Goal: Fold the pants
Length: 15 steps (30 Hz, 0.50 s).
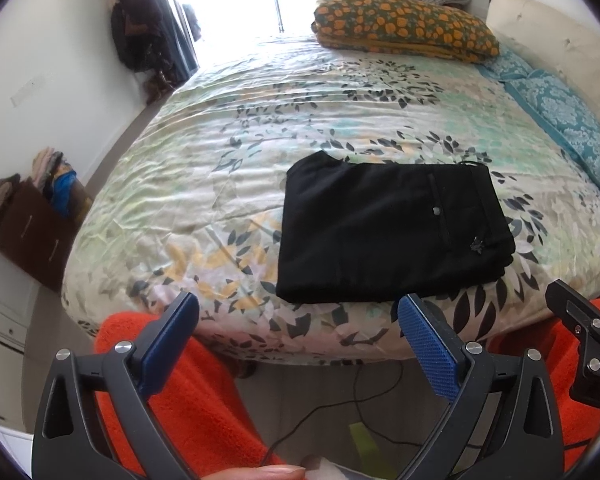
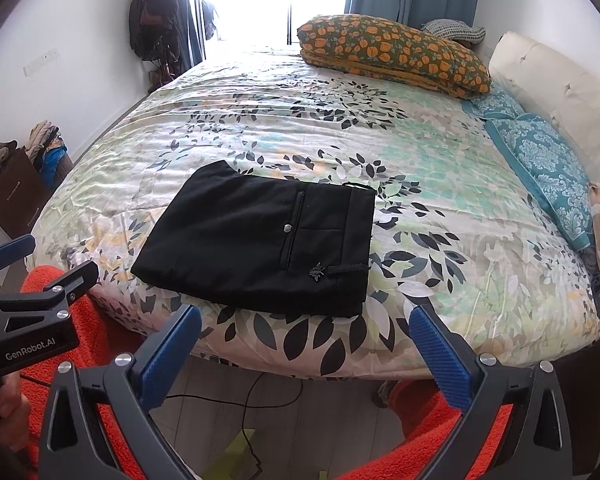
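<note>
Sunlit behind, your bed (image 2: 440, 208) carries the black pants (image 2: 260, 248), folded into a compact rectangle at centre frame near the lower edge. Both the left hand-held gripper (image 1: 300, 344) and right hand-held gripper (image 2: 306, 356) hover spread and empty. Brushing that stack could slide it floorward.

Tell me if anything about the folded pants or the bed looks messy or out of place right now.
Nothing much stands out. The black pants lie folded in a compact rectangle near the bed's front edge, and both grippers, left and right, are open and clear of them. Only one far corner of the fold pokes out slightly.
</note>
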Available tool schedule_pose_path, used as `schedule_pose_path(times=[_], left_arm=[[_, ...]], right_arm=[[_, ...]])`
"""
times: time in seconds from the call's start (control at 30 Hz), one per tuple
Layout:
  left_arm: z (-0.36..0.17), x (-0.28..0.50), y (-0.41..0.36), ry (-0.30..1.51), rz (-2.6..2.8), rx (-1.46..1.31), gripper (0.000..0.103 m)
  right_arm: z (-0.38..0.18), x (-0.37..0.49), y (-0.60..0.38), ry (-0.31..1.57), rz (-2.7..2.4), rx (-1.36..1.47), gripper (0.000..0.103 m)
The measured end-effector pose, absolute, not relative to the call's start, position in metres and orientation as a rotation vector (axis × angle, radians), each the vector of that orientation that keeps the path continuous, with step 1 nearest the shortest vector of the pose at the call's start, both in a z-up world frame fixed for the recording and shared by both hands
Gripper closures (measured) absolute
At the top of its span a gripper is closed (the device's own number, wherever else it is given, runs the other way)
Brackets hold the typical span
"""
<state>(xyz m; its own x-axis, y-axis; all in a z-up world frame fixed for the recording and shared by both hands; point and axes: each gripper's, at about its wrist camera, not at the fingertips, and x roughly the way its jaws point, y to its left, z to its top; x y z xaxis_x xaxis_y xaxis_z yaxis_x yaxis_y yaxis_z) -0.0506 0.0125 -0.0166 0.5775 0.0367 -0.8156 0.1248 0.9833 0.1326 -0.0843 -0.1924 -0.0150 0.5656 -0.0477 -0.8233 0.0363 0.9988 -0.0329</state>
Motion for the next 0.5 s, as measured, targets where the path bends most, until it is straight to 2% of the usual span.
schedule_pose_path(times=[0.5], left_arm=[[-0.0189,-0.0508,0.0113,0.958,-0.050,0.188,0.003]], right_arm=[[-0.0160,-0.0853,-0.1925,0.971,-0.059,-0.025,0.000]])
